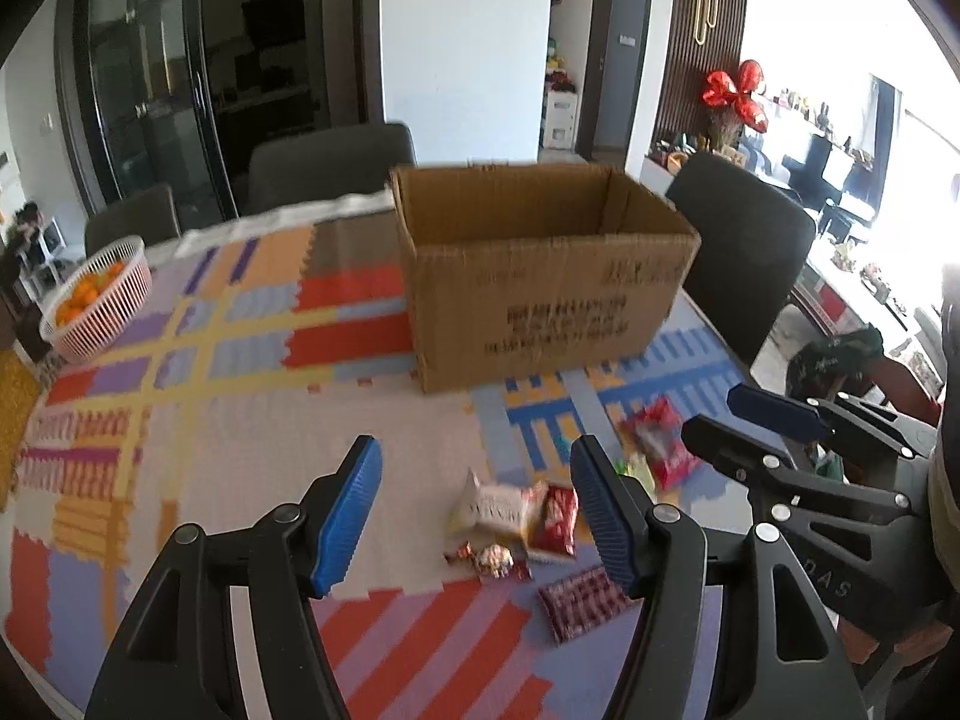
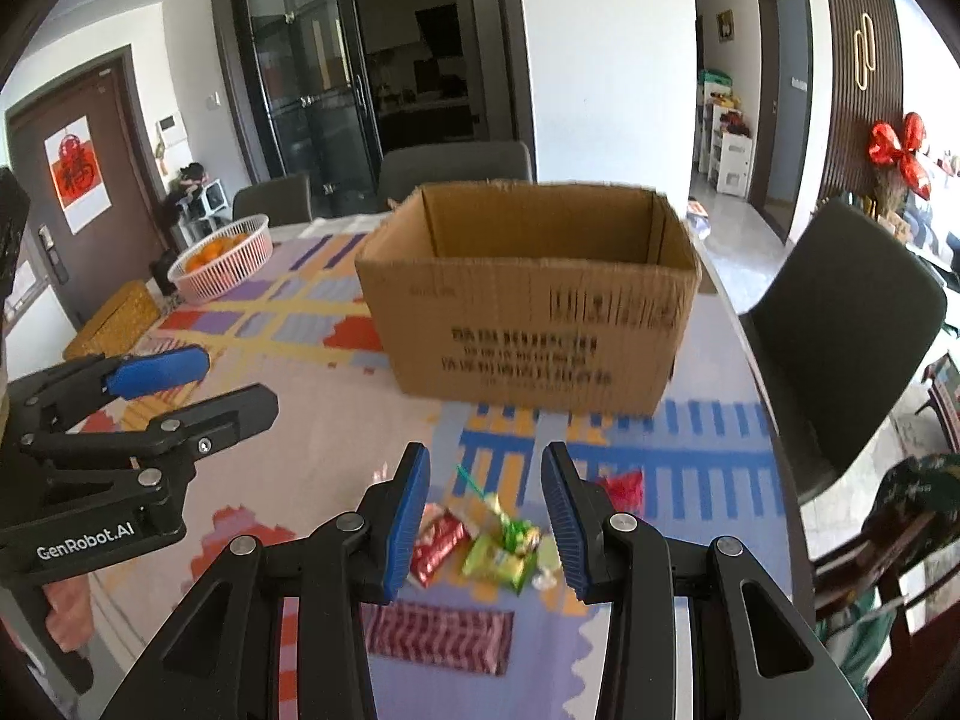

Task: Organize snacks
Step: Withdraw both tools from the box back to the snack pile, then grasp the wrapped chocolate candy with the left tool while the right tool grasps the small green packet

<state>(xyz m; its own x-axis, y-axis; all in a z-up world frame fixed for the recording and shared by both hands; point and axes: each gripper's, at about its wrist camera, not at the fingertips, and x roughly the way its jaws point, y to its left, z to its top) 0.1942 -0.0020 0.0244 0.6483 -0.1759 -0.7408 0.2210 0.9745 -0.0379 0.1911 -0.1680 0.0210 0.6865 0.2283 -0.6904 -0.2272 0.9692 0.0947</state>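
Observation:
An open cardboard box (image 1: pixel 540 276) stands on the patterned tablecloth, also in the right wrist view (image 2: pixel 528 312). Loose snack packets lie in front of it: a white packet (image 1: pixel 489 507), a red packet (image 1: pixel 555 519), a wrapped candy (image 1: pixel 489 561), a checked packet (image 1: pixel 579 603) and a red bag (image 1: pixel 660 444). In the right wrist view, a red packet (image 2: pixel 438 546), green packets (image 2: pixel 501 552) and the checked packet (image 2: pixel 438 636) lie below my fingers. My left gripper (image 1: pixel 477 516) is open and empty above the packets. My right gripper (image 2: pixel 486 525) is open and empty over the green packets.
A pink basket of oranges (image 1: pixel 96 300) sits at the table's far left, also in the right wrist view (image 2: pixel 222 261). Dark chairs (image 1: pixel 744 252) stand around the table. The right gripper shows at the right of the left wrist view (image 1: pixel 780 432).

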